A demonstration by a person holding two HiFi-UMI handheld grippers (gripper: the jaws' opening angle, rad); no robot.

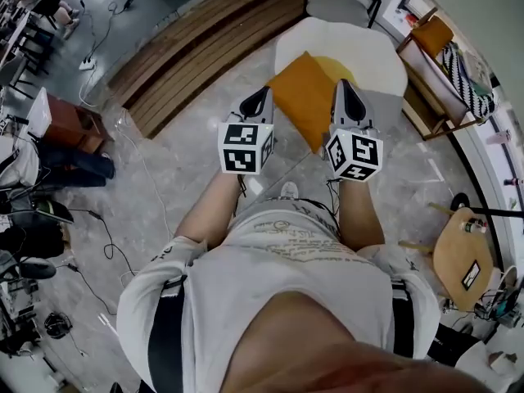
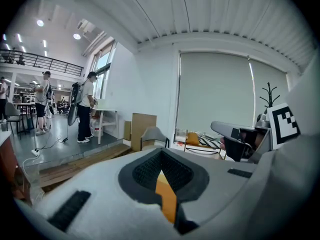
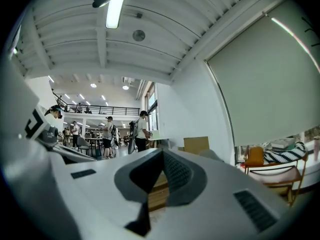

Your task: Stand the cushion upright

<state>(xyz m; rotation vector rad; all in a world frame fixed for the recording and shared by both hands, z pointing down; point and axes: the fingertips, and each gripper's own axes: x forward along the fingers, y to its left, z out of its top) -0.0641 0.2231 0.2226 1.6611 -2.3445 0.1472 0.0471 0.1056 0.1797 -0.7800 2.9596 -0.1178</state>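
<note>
A person holds out the left gripper (image 1: 262, 95) and right gripper (image 1: 345, 87), both with jaws closed and empty. The orange cushion (image 1: 301, 97) lies on a white seat (image 1: 368, 51) just beyond them.

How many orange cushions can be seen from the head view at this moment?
2. One cushion lies on the white seat straight ahead; a second cushion sits on the wooden chair at upper right. Others may be hidden out of frame.

Head view steeply down onto left gripper (image 1: 263, 94), right gripper (image 1: 345, 86); their views near-level along own jaws, toward one cardboard box (image 2: 143, 129).
</note>
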